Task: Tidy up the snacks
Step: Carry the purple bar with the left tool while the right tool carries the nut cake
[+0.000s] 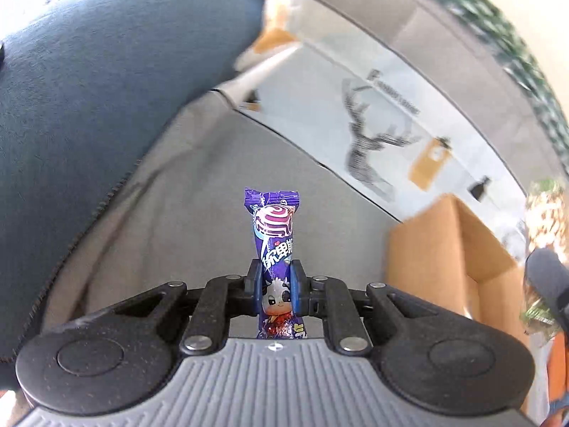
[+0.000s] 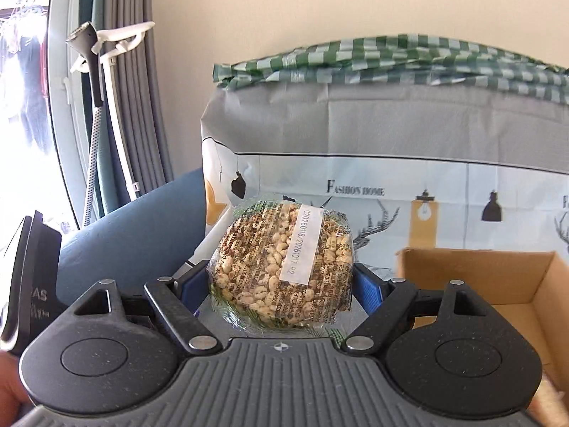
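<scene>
A: What's hard to read?
B: Bkgd in left wrist view is smeared. Purple candy wrapper (image 1: 275,256), glossy foil w/ cartoon cow, has its lower end hidden behind the gripper body.
A: Left gripper (image 1: 276,286)?
B: Fingers clenched on the wrapper's waist; it stands upright over a grey surface, dark blue cushion (image 1: 117,82) at left.
A: Right gripper (image 2: 281,284)?
B: Wide, grasping a round puffed-grain cake (image 2: 281,267) in clear crinkly film, white date sticker. Cardboard box (image 2: 498,277) at right is cut off by the frame. Printed storage bag (image 2: 391,178) behind.
</scene>
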